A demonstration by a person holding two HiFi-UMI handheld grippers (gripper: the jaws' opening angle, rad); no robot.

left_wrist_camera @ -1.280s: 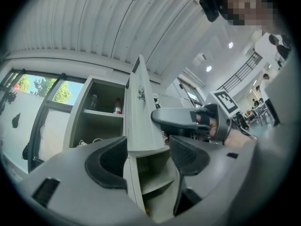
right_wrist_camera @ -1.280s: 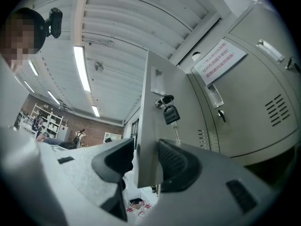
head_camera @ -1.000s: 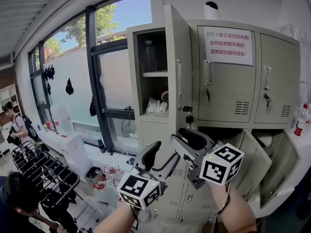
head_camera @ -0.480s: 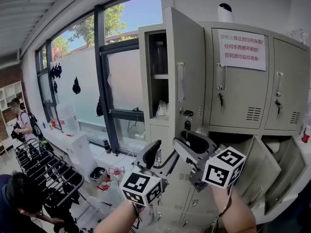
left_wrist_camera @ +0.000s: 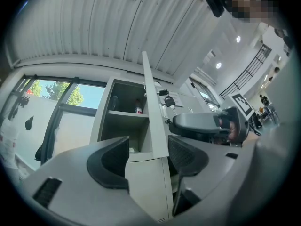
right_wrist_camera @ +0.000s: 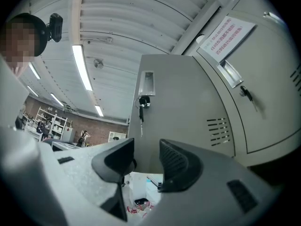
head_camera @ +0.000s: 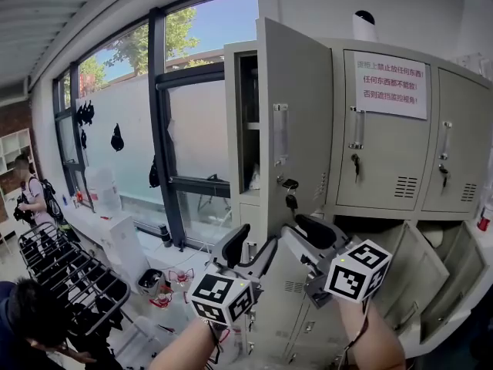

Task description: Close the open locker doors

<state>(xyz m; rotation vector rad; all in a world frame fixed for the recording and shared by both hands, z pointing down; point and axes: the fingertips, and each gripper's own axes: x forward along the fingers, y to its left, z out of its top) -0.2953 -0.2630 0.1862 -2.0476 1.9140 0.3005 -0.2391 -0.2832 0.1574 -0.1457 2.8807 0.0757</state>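
Observation:
The grey locker bank has its upper-left door (head_camera: 296, 122) swung out toward me, with keys (head_camera: 286, 195) hanging from its lock. Two lower doors (head_camera: 402, 267) at the right also hang open. My left gripper (head_camera: 248, 247) is open just below the upper door's bottom edge. Its jaws have just been closing a little. The door's thin edge (left_wrist_camera: 153, 112) lines up between them in the left gripper view, and neither pad touches it. My right gripper (head_camera: 306, 234) is open beside it. It faces the door's outer face (right_wrist_camera: 183, 107), handle (right_wrist_camera: 147, 84) and keys (right_wrist_camera: 141, 108).
Closed upper doors (head_camera: 381, 141) carry a paper notice (head_camera: 389, 75), and a white camera (head_camera: 363, 18) stands on top. Large windows (head_camera: 200, 106) fill the left wall. A black drying rack (head_camera: 69, 284) and two people (head_camera: 31, 199) are at lower left.
The open door now shows more of its outer face and less of the compartment behind it. Both grippers have shifted slightly toward the door.

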